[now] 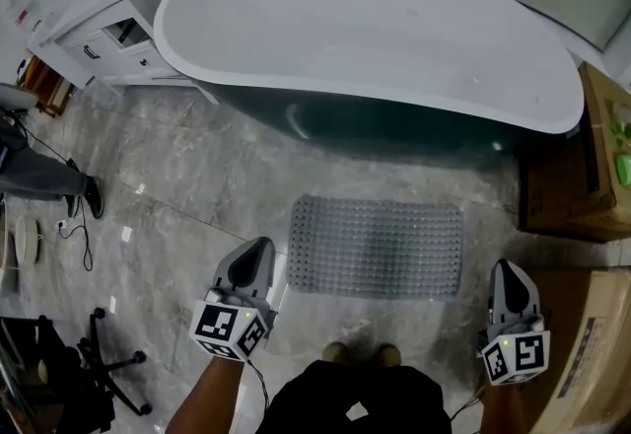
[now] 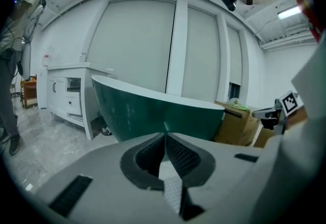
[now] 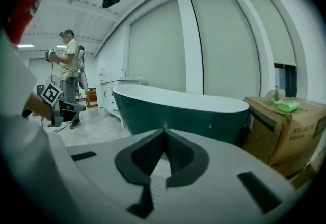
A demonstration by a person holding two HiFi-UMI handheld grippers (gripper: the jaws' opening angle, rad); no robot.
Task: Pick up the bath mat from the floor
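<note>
A grey studded bath mat lies flat on the marble floor in front of the green bathtub in the head view. My left gripper hovers just off the mat's left edge, shut and empty. My right gripper hovers past the mat's right end, also shut with nothing in it. In the left gripper view the jaws meet at a point, facing the bathtub. The right gripper view shows the jaws closed tip to tip toward the bathtub. The mat is hidden in both gripper views.
A white vanity cabinet stands at the back left. Brown cardboard boxes sit at the right, against the tub's end. A person's legs, a cable and a black stand occupy the left. My own shoes stand just below the mat.
</note>
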